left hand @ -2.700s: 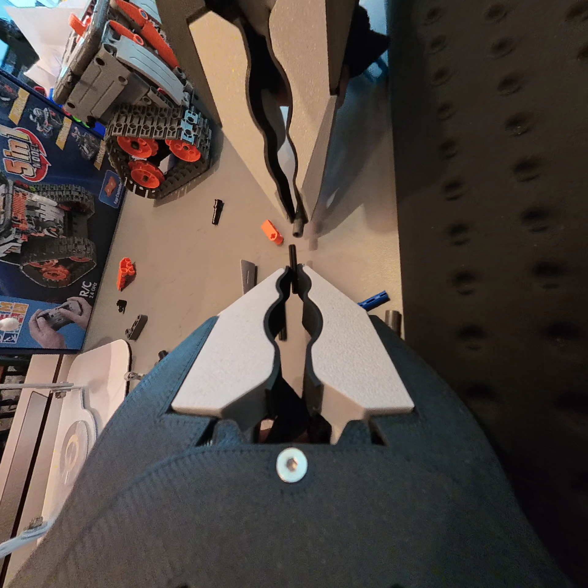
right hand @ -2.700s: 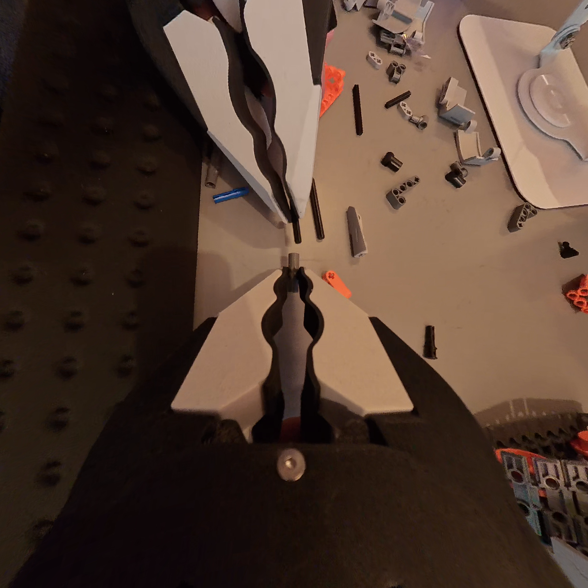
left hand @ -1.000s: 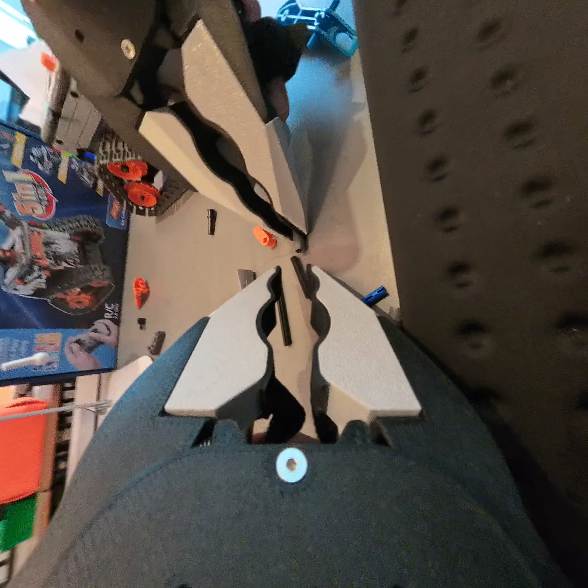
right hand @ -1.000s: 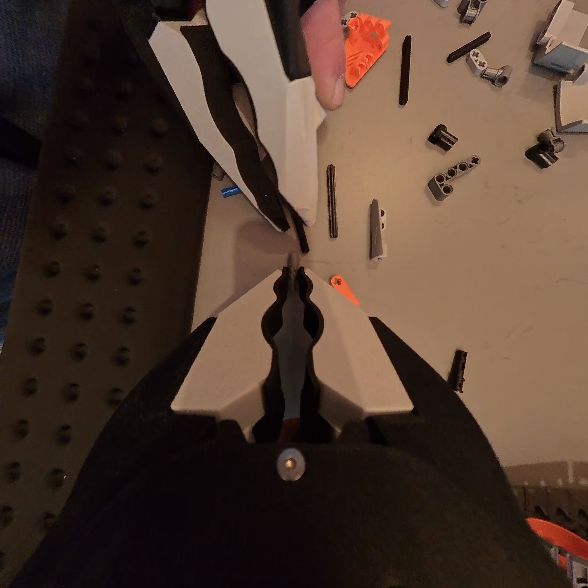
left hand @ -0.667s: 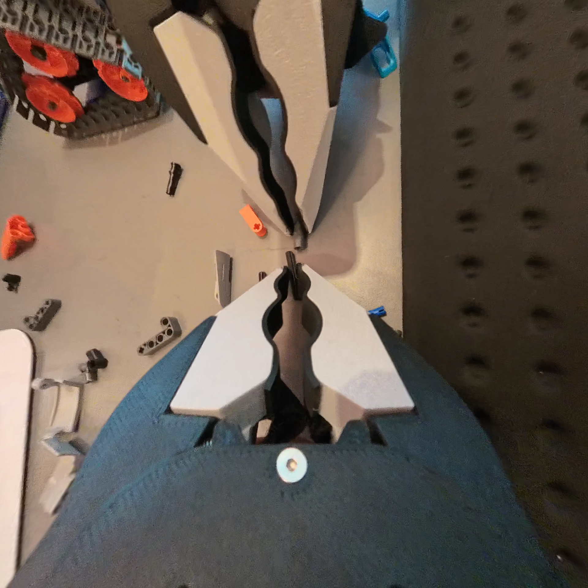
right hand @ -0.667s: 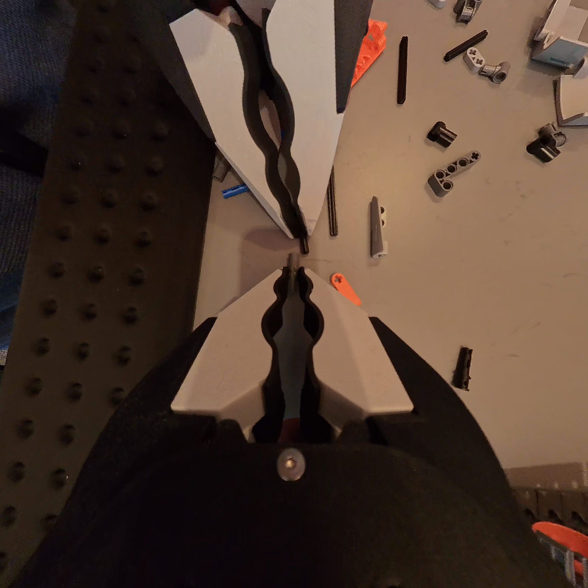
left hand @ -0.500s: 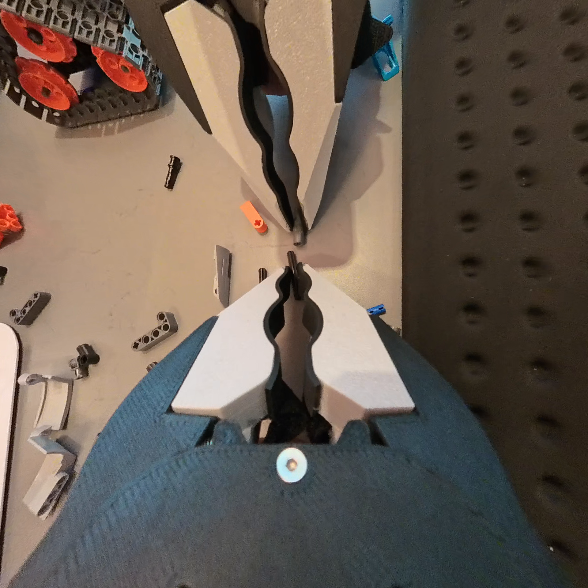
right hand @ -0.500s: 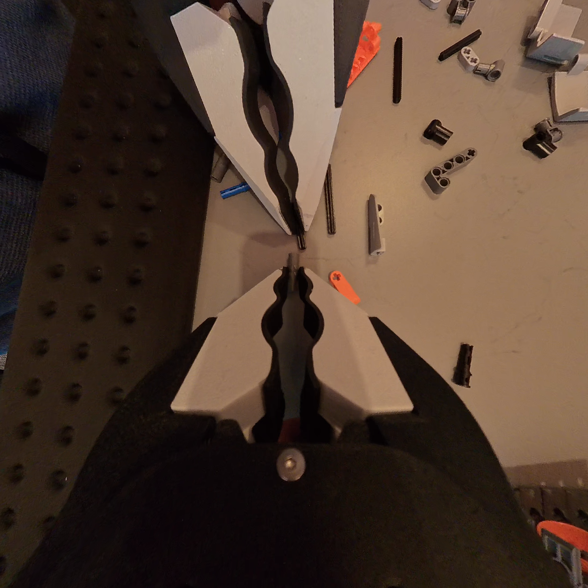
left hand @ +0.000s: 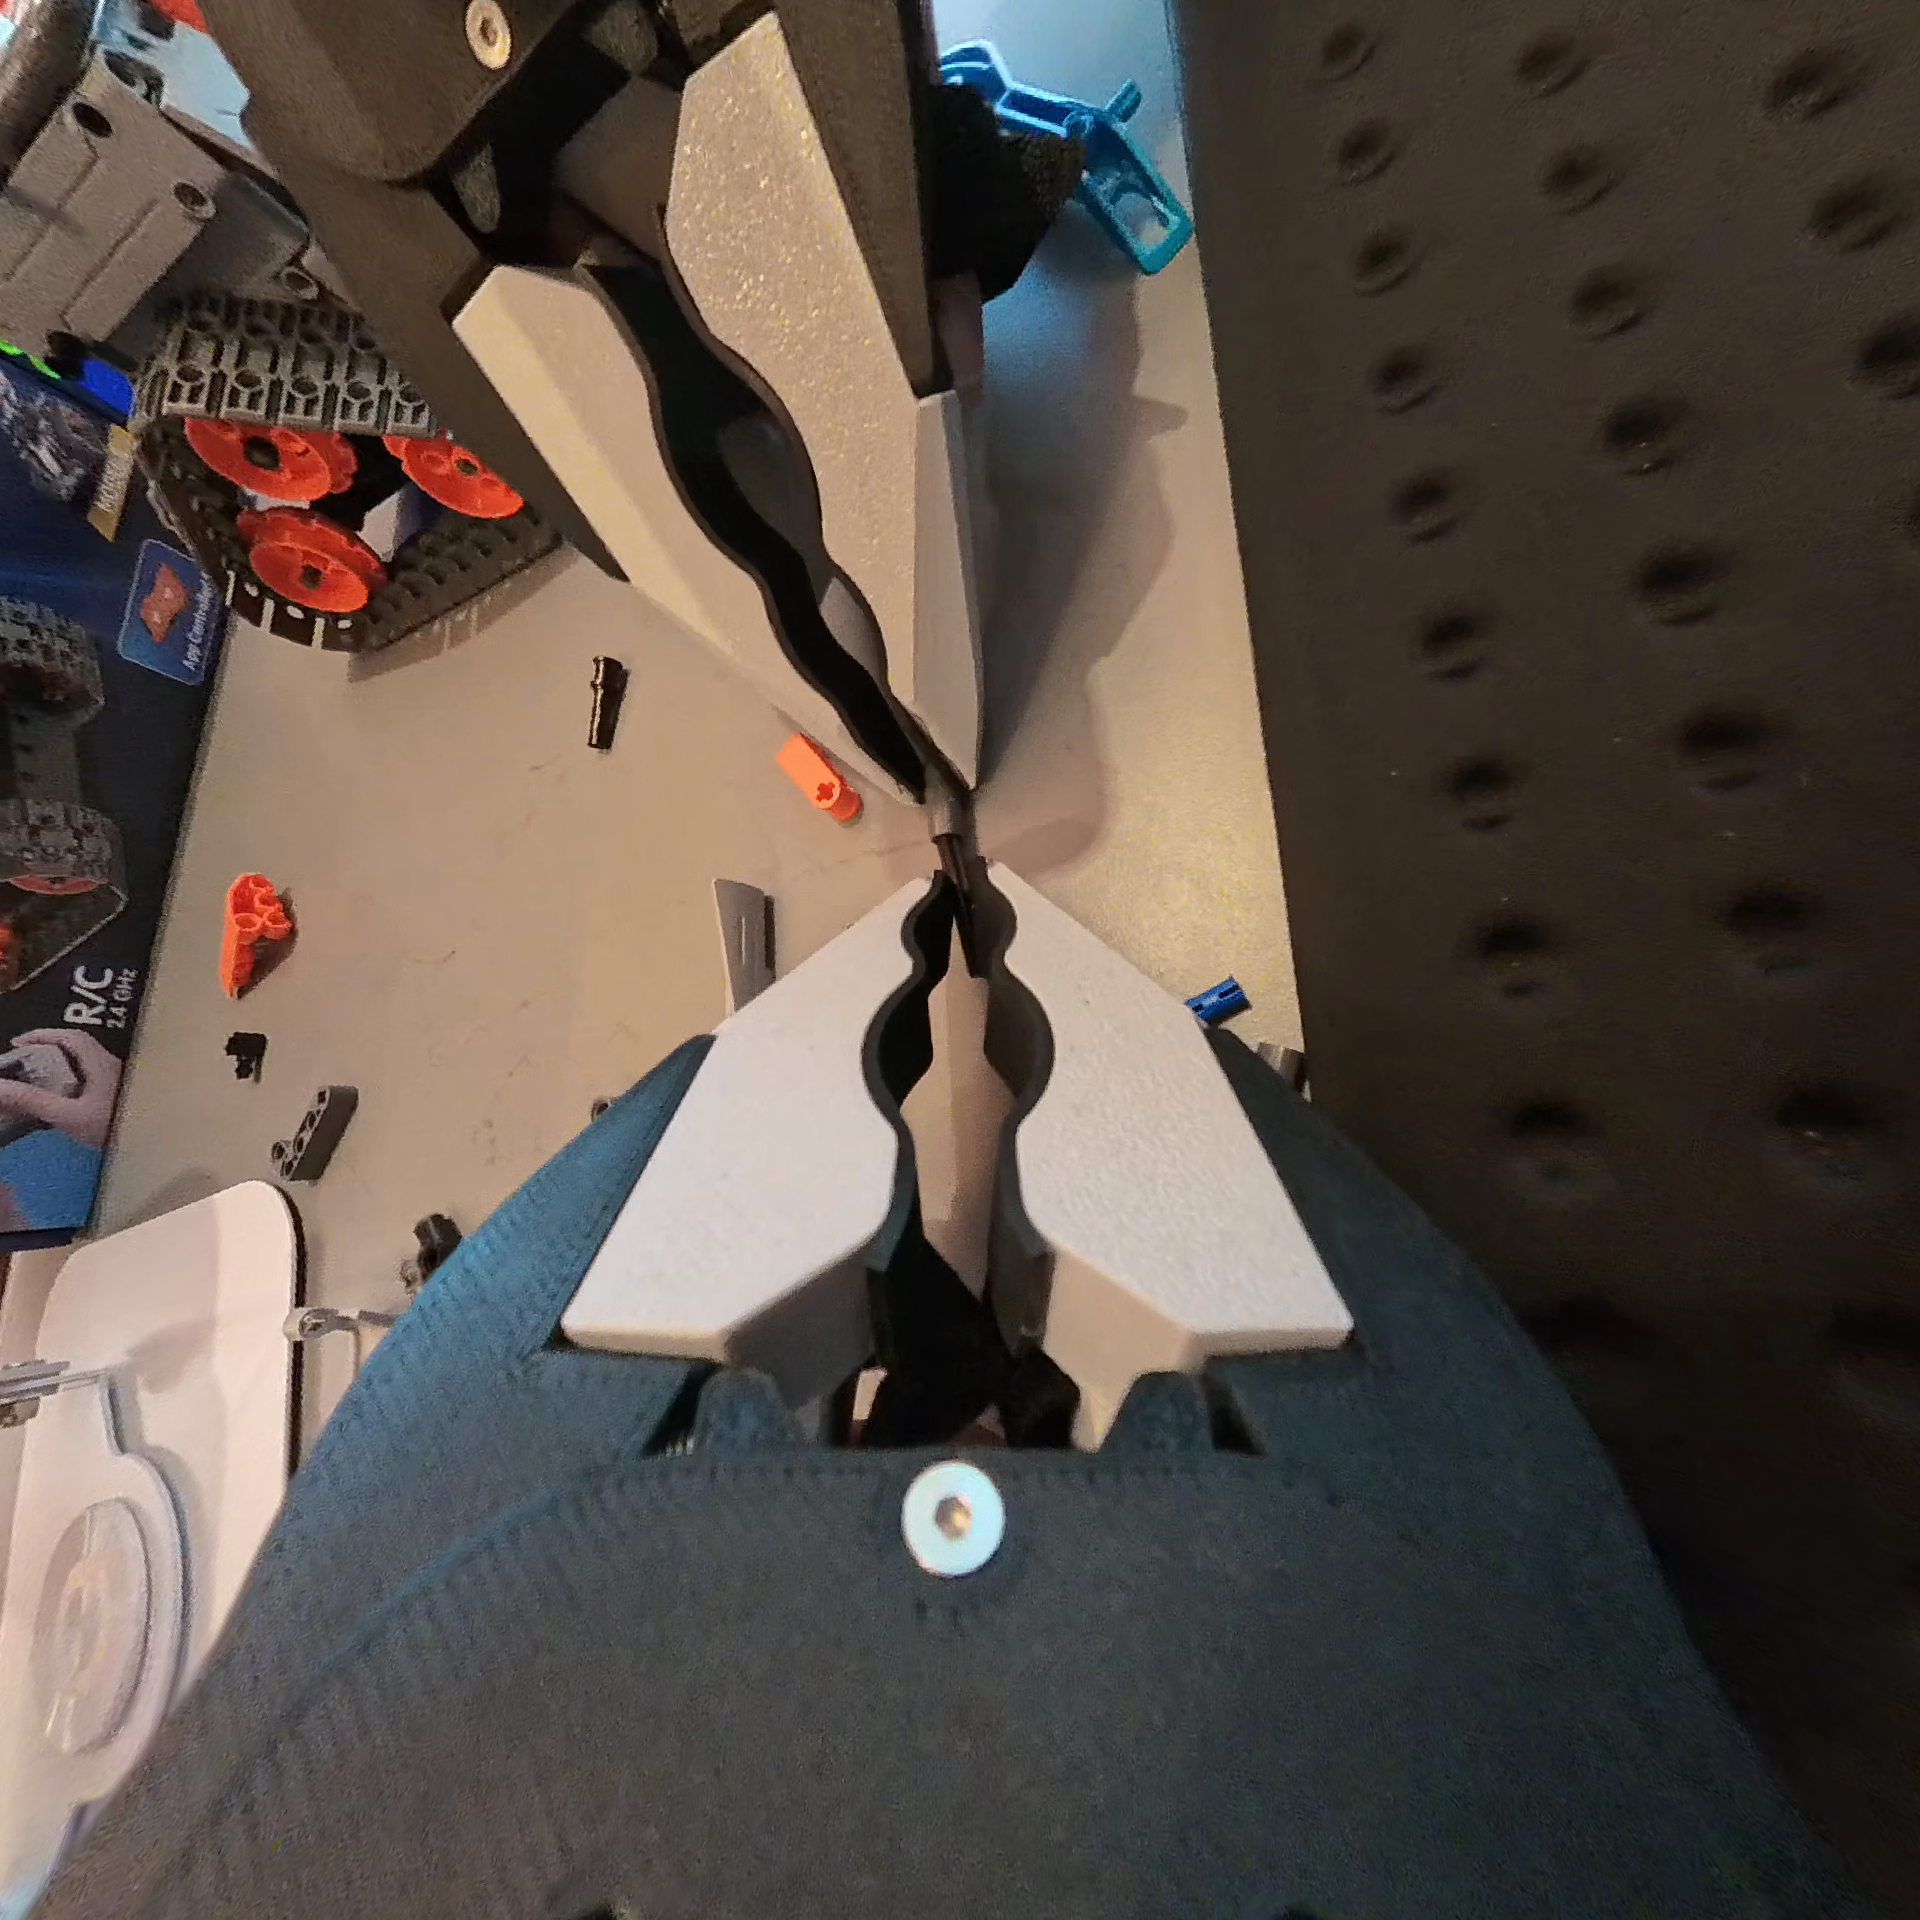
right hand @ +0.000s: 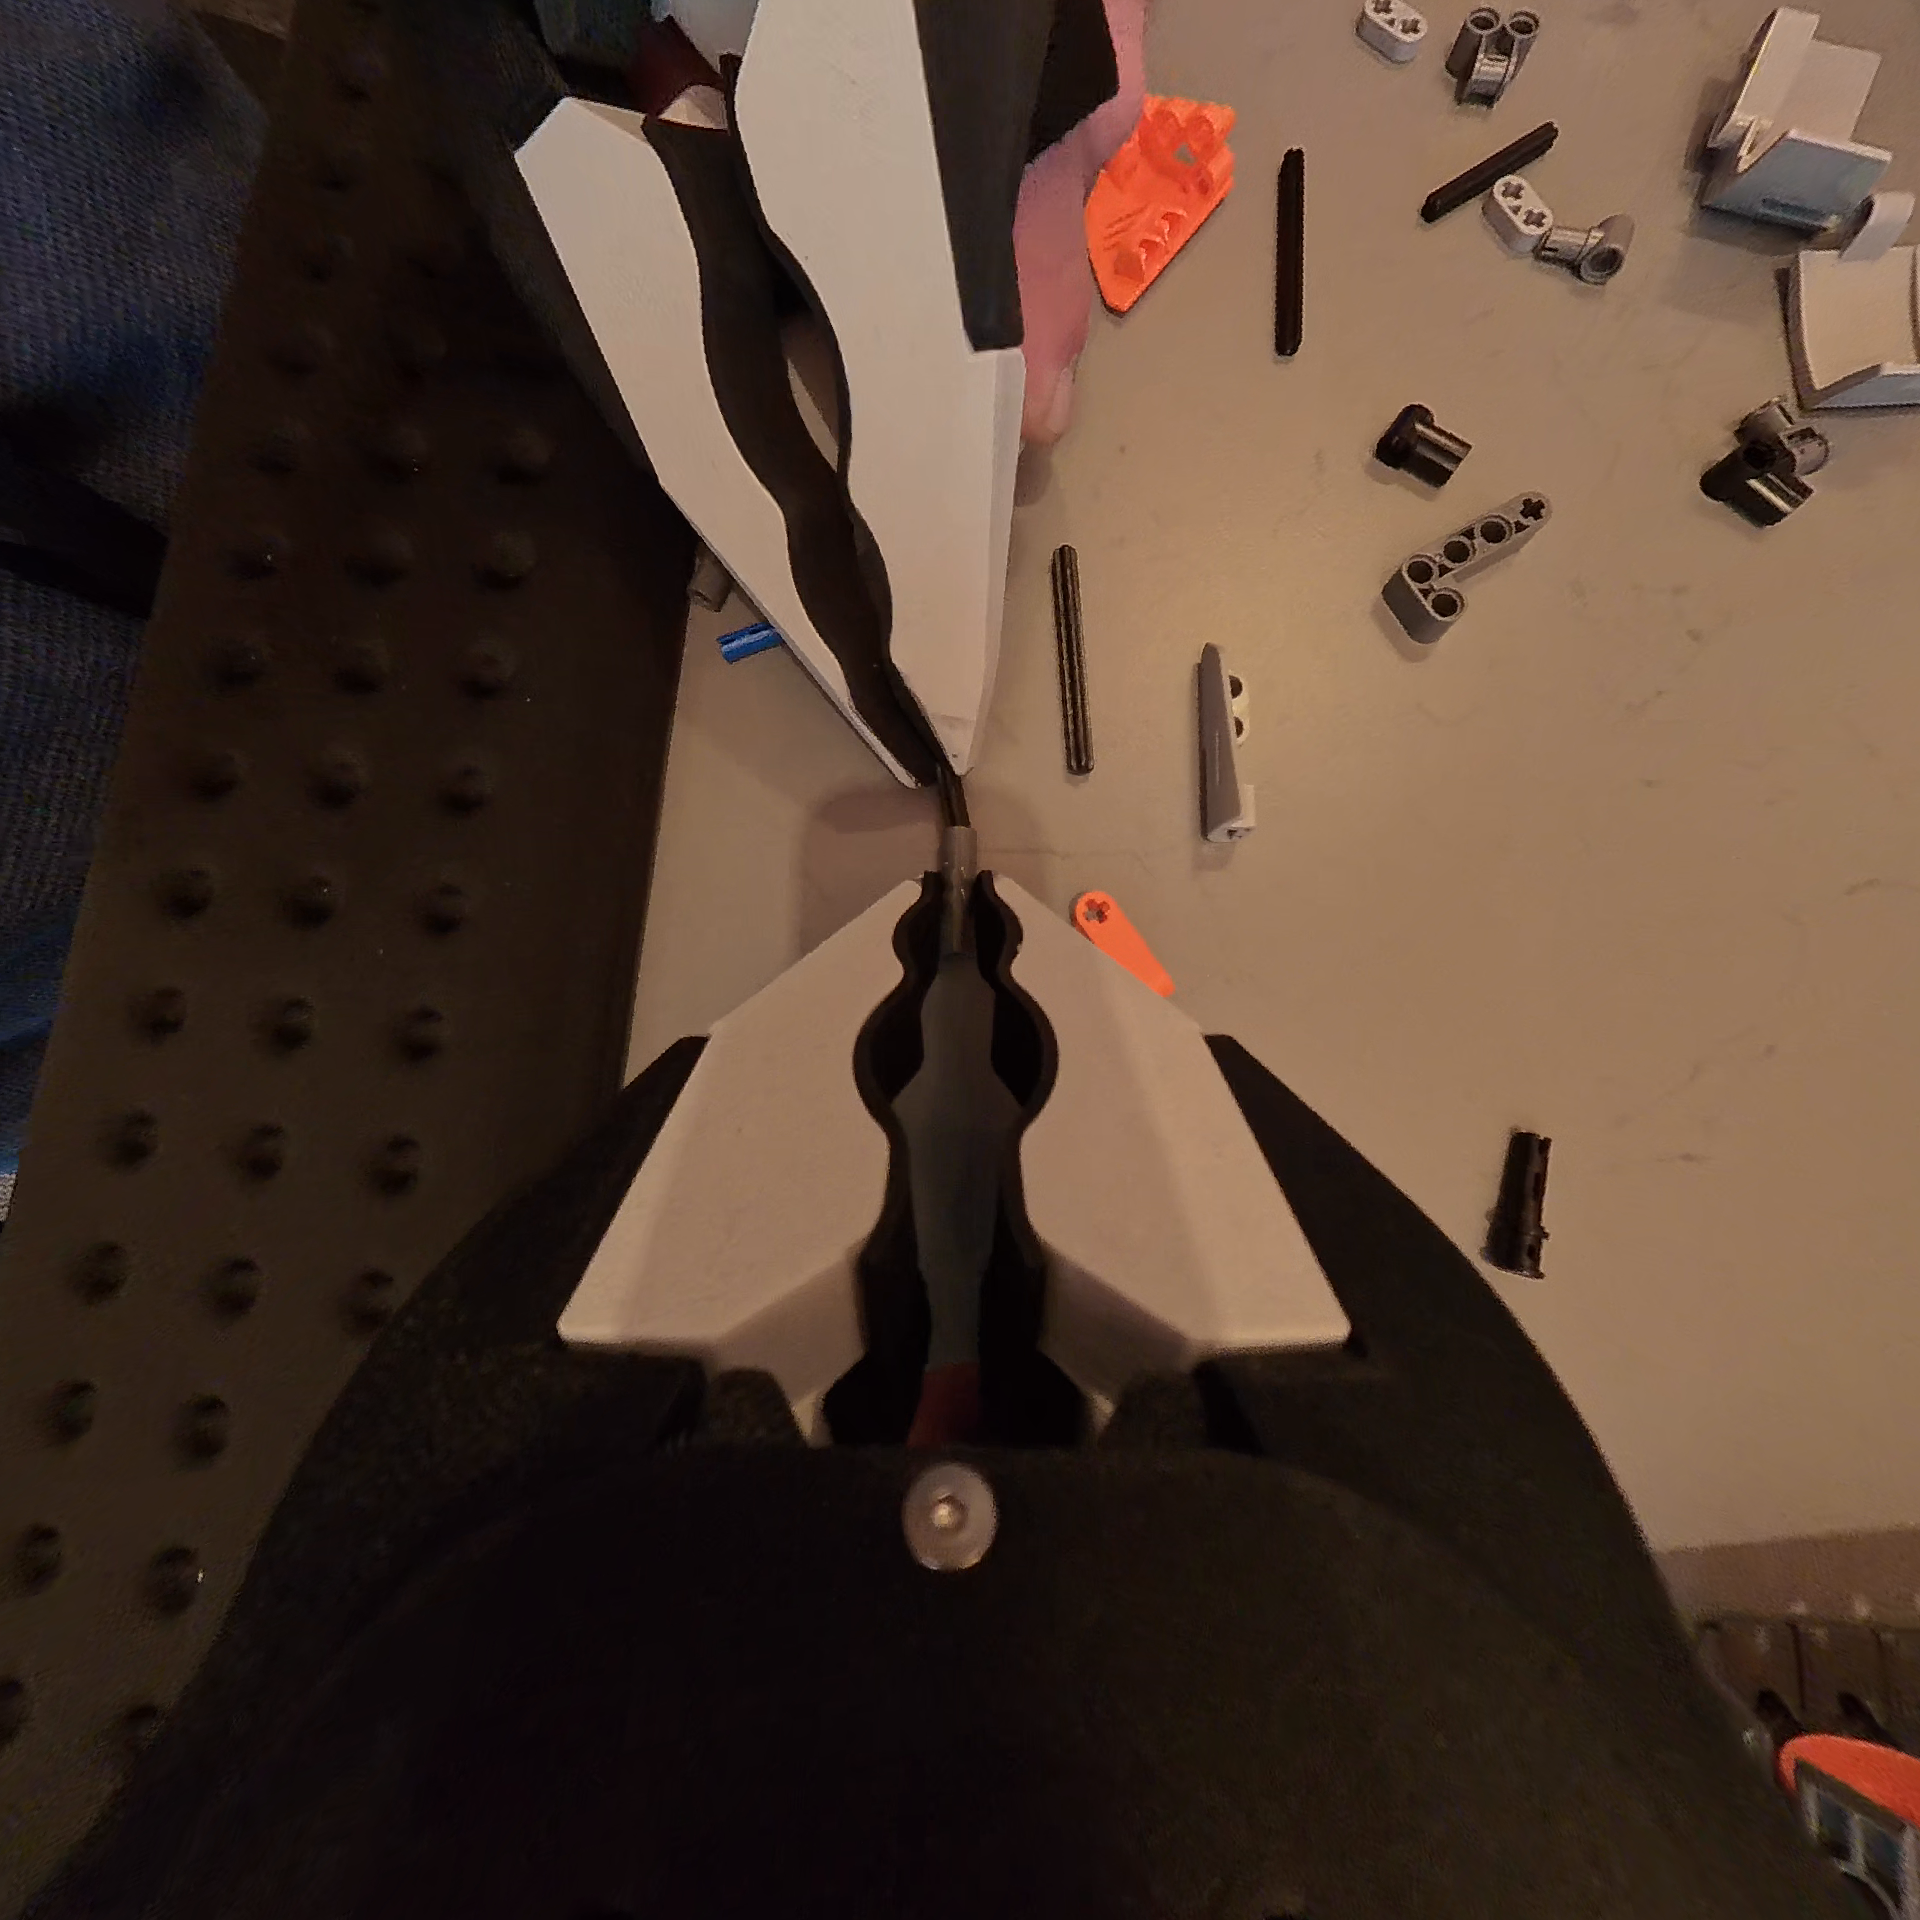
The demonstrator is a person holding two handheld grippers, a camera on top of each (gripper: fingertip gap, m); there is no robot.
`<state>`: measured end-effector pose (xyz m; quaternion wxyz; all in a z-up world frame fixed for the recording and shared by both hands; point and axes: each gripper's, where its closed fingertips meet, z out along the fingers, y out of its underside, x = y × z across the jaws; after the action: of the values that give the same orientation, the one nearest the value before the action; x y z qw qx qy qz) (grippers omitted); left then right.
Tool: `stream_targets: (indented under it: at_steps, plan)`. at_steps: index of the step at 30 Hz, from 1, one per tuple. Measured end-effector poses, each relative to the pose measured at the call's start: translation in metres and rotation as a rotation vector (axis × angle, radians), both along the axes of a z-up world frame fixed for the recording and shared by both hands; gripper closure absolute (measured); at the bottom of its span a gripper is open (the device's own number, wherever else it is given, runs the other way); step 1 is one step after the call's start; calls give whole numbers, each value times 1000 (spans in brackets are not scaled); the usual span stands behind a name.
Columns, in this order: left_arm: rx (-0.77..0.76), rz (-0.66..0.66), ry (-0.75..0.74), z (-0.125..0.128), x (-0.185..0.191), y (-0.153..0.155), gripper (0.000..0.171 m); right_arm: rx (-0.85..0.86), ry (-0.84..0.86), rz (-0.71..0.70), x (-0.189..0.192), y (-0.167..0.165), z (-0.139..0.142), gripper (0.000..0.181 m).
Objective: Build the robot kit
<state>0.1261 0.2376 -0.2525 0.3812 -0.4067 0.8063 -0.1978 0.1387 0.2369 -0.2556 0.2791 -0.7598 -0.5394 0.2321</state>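
While both grippers pinch, black axle point(left hand: 958, 873) meets grey sleeve point(right hand: 958, 852).

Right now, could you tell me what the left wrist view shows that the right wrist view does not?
Only the left wrist view shows the tracked vehicle with orange wheels, the blue box and a blue frame piece.

Only the right wrist view shows the grey bent beam and two loose black axles.

Both show the left gripper and right gripper tip to tip, the black axle meeting the grey sleeve.

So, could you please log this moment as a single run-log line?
left claw: shut on black axle | right claw: shut on grey sleeve | axle tip meets sleeve | above table
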Motion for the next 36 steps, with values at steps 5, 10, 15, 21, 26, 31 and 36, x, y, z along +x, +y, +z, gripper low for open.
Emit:
stream_targets:
  at_steps: [5, 10, 15, 21, 26, 31, 36]
  plan:
    - [22, -40, 8, -3, 0, -3, 170, 21, 2, 46, -1, -2, 0, 178]
    - [23, -83, 9, -3, -1, -3, 170, 37, 16, 93, -1, -2, 0, 178]
    - [19, -128, 9, -3, -1, -4, 170, 50, 15, 158, -1, -2, 0, 178]
    - [21, -141, 6, -3, 0, -5, 171, 38, 34, 222, -2, -3, 0, 178]
    - [-2, -158, 13, -3, 1, -8, 171, 13, 24, 272, -5, -5, 0, 178]
    - [-6, -179, 14, -3, -1, -10, 171, -4, 24, 313, -7, -7, 0, 177]
    - [-2, -175, 10, -3, -2, -11, 171, -19, 17, 307, -10, -8, -1, 177]
